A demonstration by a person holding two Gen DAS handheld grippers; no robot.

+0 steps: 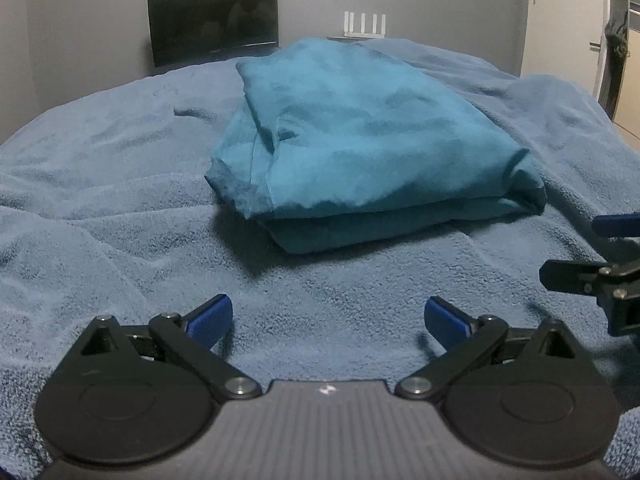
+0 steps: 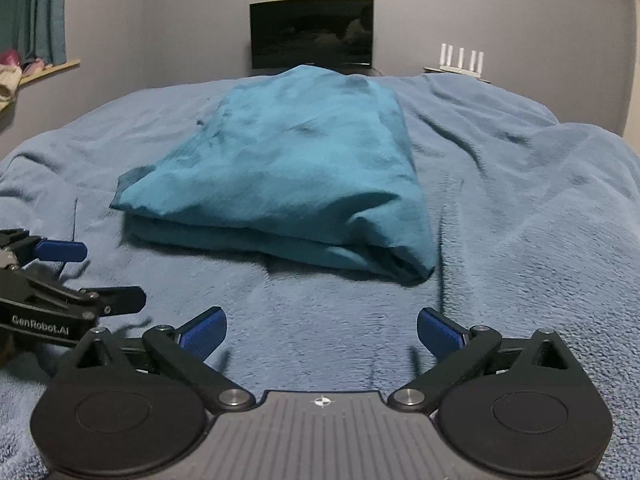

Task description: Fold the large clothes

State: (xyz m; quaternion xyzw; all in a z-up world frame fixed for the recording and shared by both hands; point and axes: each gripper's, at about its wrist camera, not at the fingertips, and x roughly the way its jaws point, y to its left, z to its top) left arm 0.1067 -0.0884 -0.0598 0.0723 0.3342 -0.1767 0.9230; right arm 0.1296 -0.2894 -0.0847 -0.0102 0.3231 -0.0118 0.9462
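both claws, left gripper [image 1: 327,322] and right gripper [image 2: 321,330], gape empty over the blanket [image 1: 120,240]; folded teal cloth [image 1: 360,140] lies ahead. only the right view shows a curtain [image 2: 38,8], only the left a door [image 1: 576,32].

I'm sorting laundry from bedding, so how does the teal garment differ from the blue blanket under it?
The teal garment is smooth, thin cloth; the blue blanket is fuzzy and thick. The garment is folded into a compact stack; the blanket lies spread wide beneath it. The garment is greener, the blanket greyer. Both are wrinkled and untouched.
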